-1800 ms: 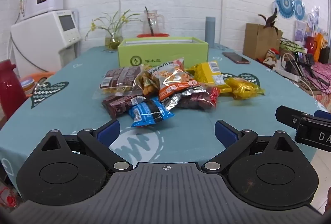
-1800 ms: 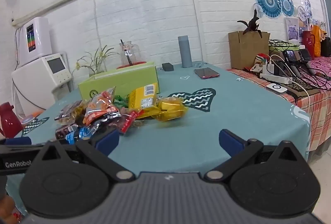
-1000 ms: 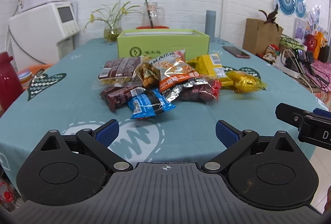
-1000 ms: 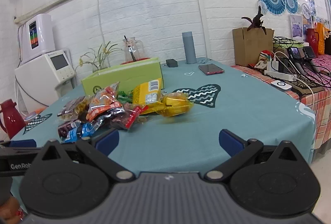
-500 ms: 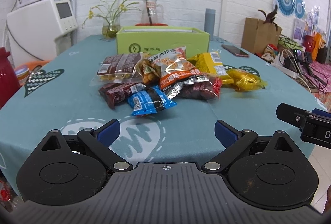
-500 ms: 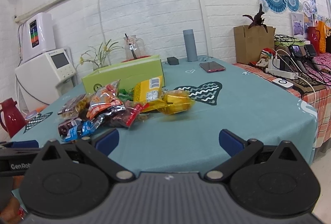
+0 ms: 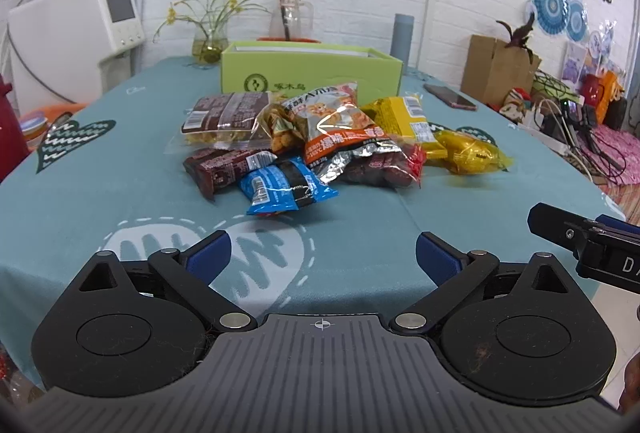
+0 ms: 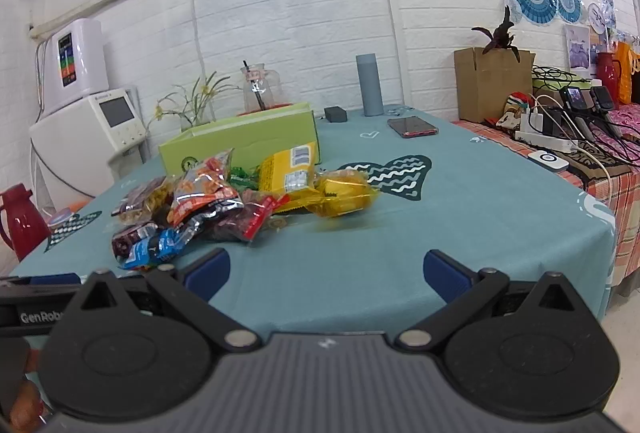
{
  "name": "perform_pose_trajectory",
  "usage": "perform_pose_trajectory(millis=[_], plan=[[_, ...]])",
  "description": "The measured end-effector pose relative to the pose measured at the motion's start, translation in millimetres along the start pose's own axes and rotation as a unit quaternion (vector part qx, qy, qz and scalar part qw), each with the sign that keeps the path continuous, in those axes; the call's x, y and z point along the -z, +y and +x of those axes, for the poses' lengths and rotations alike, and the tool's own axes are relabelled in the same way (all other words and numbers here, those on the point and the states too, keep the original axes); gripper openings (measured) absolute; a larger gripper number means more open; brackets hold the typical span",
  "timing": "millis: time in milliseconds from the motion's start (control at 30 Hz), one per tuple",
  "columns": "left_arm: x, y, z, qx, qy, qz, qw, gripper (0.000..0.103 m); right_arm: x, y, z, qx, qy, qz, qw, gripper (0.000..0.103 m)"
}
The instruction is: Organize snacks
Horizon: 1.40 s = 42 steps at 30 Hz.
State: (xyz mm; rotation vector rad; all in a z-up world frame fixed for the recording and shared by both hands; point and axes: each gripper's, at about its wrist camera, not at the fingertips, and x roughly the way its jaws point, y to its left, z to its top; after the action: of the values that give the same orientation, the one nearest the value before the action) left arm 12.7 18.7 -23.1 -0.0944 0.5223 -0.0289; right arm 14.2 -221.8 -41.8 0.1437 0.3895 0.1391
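The left claw [image 7: 320, 253] hangs over the near edge of the table [image 7: 80, 193], its blue-padded fingers spread wide with nothing between them; the right claw [image 8: 326, 271] is likewise spread and empty, off to the right of the left one. The snacks sit in a loose pile at the middle of the teal-clothed table, well ahead of both claws, and none has yet gone into the open light-green cardboard box [image 7: 310, 75] that stands just beyond the pile on its far side. Nearest the left claw lies a blue foil snack packet [image 7: 286, 189], almost straight ahead and slightly left of the claw's centre line, its long axis running left to right across the view. A dark red wrapped bar [image 7: 224, 169] lies just left of it, and a crinkled yellow cellophane packet [image 8: 342, 195] marks the pile's right end, the piece closest to the right claw. The left claw seems better placed for the blue packet: a forward reach with the fingers closing across its short width.
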Motion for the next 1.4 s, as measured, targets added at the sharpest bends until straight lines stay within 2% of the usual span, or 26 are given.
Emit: perform_pose_trajectory(millis=[467,600,700,767,900,967,1100,1267,1333,1400], plan=[[4.0,1.4,4.8,0.004,0.014,-0.007,0.9999,0.091,1.6,4.4,2.6,-0.003,0.006,-0.007,1.0,0.103],[-3.8,9.7,6.9,0.005,0.014,-0.01,0.9998,0.091,-0.3,6.2,1.3,-0.006,-0.002,-0.001,1.0,0.103],[-21.4,33.1,8.8,-0.021,-0.008,-0.04,0.9989,0.092,-7.7,15.6,4.8,-0.05,-0.05,-0.02,0.997,0.103],[-32.3,53.1,15.0,-0.037,-0.013,-0.071,0.9968,0.092,-12.1,23.9,26.0,-0.075,-0.062,-0.041,0.994,0.103],[-43.5,93.0,39.2,-0.043,0.013,-0.138,0.9895,0.092,-14.2,42.9,89.9,-0.06,0.009,-0.086,0.994,0.103],[-42.6,104.9,46.8,-0.05,0.02,-0.151,0.987,0.092,-7.0,48.1,107.5,-0.044,0.033,-0.11,0.992,0.103],[-42.6,117.1,61.4,-0.065,0.038,-0.161,0.9841,0.092,2.7,51.5,124.3,-0.059,0.065,-0.119,0.989,0.103],[-49.9,111.0,69.5,-0.053,0.052,-0.147,0.9863,0.092,1.8,45.6,129.3,-0.074,0.069,-0.109,0.989,0.102],[-55.9,108.3,70.6,-0.052,0.052,-0.137,0.9878,0.092,4.7,37.0,126.8,-0.081,0.054,-0.093,0.991,0.102],[-62.5,106.6,70.0,-0.044,0.05,-0.133,0.9888,0.092,11.1,33.8,122.3,-0.085,0.041,-0.114,0.989,0.102]])
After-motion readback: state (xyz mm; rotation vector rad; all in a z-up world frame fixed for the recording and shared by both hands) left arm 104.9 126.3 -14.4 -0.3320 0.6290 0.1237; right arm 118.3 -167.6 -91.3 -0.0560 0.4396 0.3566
